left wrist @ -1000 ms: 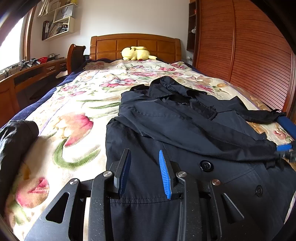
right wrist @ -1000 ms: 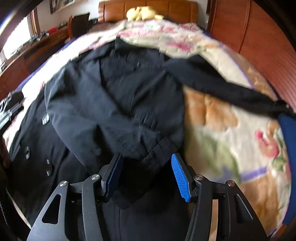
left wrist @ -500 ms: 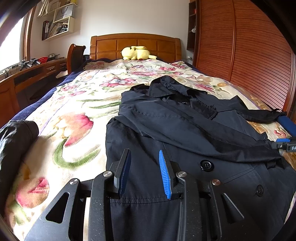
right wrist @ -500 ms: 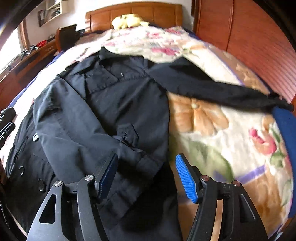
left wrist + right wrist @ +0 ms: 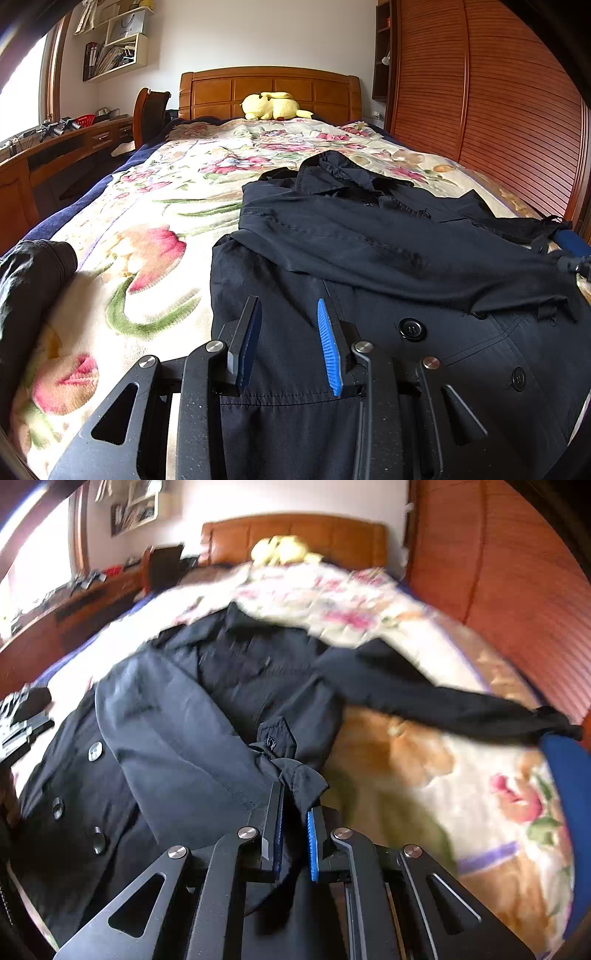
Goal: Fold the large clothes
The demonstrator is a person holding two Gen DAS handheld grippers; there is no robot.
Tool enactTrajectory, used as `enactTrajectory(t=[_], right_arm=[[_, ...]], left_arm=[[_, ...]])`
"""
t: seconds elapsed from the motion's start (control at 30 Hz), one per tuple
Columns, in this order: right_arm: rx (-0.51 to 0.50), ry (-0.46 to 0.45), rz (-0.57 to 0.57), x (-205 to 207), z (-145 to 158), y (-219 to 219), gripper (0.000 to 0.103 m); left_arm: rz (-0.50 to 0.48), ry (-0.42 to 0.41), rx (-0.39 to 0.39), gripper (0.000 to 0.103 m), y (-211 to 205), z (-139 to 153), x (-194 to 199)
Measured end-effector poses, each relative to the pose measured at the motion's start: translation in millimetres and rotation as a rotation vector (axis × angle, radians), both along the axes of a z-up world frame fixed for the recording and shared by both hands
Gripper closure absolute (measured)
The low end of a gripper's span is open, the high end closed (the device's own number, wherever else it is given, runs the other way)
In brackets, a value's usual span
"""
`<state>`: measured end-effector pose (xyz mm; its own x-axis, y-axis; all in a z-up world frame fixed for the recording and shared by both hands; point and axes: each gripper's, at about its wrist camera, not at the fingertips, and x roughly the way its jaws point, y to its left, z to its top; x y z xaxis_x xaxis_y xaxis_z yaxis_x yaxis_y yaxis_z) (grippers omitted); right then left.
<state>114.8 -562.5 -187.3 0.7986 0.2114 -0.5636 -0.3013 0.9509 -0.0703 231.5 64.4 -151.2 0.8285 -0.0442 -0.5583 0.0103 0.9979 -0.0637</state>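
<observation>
A dark navy double-breasted coat lies face up on the floral bedspread, with one sleeve folded across its chest. My left gripper rests low over the coat's near hem by a pocket seam. Its jaws stand apart and no fabric is pinched between them. In the right wrist view the coat fills the middle. The jaws of my right gripper are closing, and the cuff of the folded sleeve is bunched between the pads. The other sleeve stretches out right over the blanket.
A yellow plush toy sits by the wooden headboard. A desk and chair stand to the left, and slatted wardrobe doors to the right. Another dark garment lies at the bed's left edge. A blue blanket edge shows at the right.
The right gripper's jaws went from wide apart to closed on the sleeve cuff, and the view tilted up a little. The left gripper and the coat under it have not moved.
</observation>
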Motion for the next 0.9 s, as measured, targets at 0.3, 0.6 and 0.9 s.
enactTrajectory(t=[0.3,0.6,0.9], right_arm=[[-0.076,0.014,-0.013,-5,-8,17,0.054],[-0.066,0.001,0.066,-17,-6,24,0.051],[-0.065,0.199,0.096,20,-58,19,0.051]], left_arm=[[0.000,0.000,0.000,0.071,-1,0,0],[0.001,-0.001,0.001,0.071,0,0,0],[0.001,-0.001,0.001,0.071,-1,-1,0]])
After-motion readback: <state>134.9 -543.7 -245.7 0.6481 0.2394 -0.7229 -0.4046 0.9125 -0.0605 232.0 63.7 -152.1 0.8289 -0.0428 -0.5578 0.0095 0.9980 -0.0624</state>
